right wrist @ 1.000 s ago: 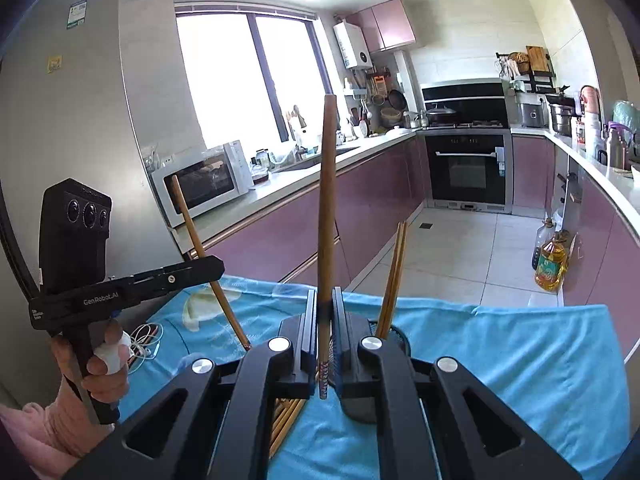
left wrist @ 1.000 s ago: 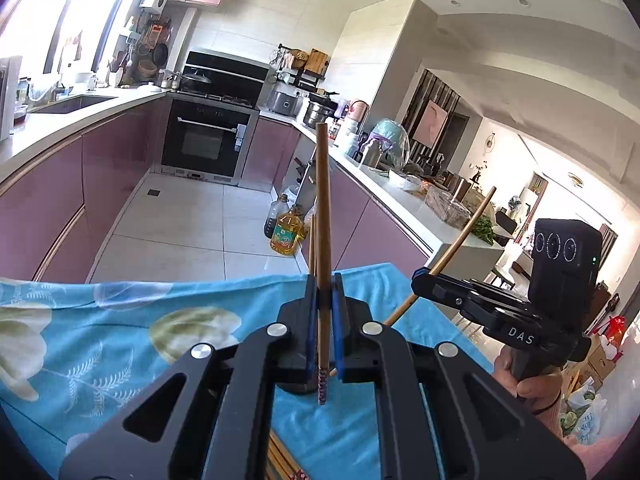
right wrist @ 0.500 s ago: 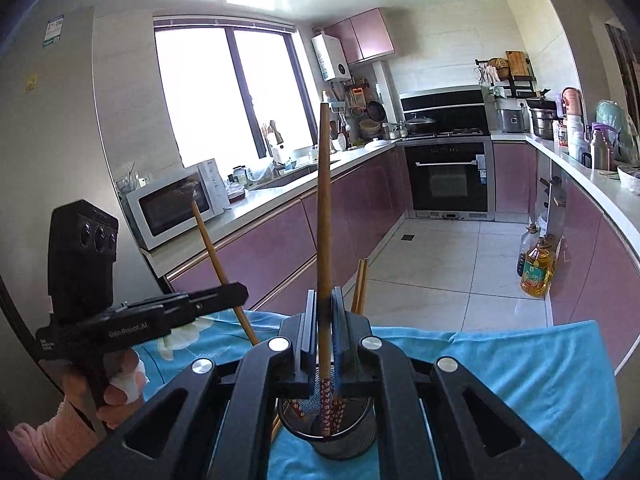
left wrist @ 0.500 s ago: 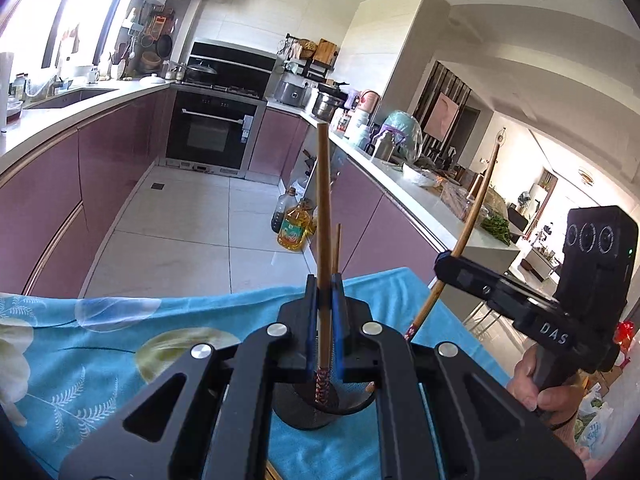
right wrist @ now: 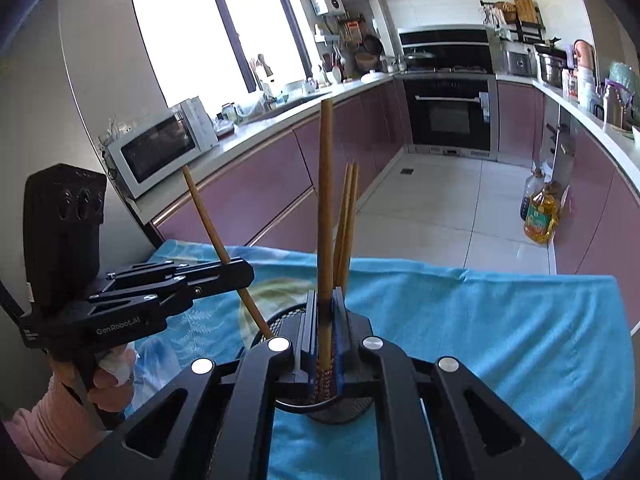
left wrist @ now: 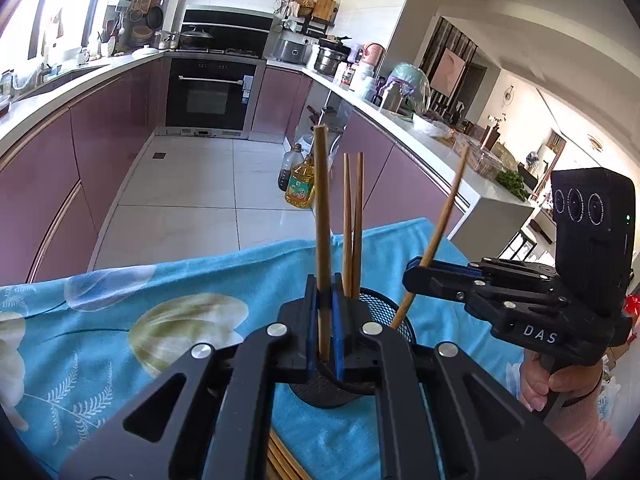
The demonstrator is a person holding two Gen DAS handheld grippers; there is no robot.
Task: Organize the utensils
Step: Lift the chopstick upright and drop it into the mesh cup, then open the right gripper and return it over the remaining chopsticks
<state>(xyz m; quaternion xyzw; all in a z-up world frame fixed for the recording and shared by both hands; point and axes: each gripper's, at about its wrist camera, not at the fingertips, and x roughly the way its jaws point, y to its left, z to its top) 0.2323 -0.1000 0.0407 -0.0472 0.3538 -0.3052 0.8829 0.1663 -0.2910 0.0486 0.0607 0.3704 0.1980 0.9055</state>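
Chopsticks meet a black mesh holder [left wrist: 390, 312] on a table draped in a blue floral cloth [left wrist: 120, 320], with each of the two handheld grippers clamped on a single stick. The left gripper [left wrist: 325, 320] has its jaws closed narrowly on an upright wooden chopstick [left wrist: 322, 220], whose lower end sits between the blue pads directly above the holder's rim. The right gripper [left wrist: 416, 276], seen from the left wrist camera at the right of the holder, pinches a second chopstick [left wrist: 444, 224] that leans outward, its lower tip reaching down inside the mesh cup.

From the right wrist camera, the same stick [right wrist: 326, 208] stands vertical between that gripper's nearly closed jaws (a patterned tip shows just over the holder [right wrist: 332, 404]), while the left gripper [right wrist: 244, 272] appears at the left, gripping its tilted stick [right wrist: 208, 220] with the tip at the holder's edge. Two more chopsticks [left wrist: 352, 224] already stand together in the cup, close behind the gripped ones. Further sticks [left wrist: 284, 460] lie on the cloth at the near edge, partly hidden under the gripper. A bottle of cooking oil [left wrist: 300, 184] stands on the kitchen floor beyond the table.
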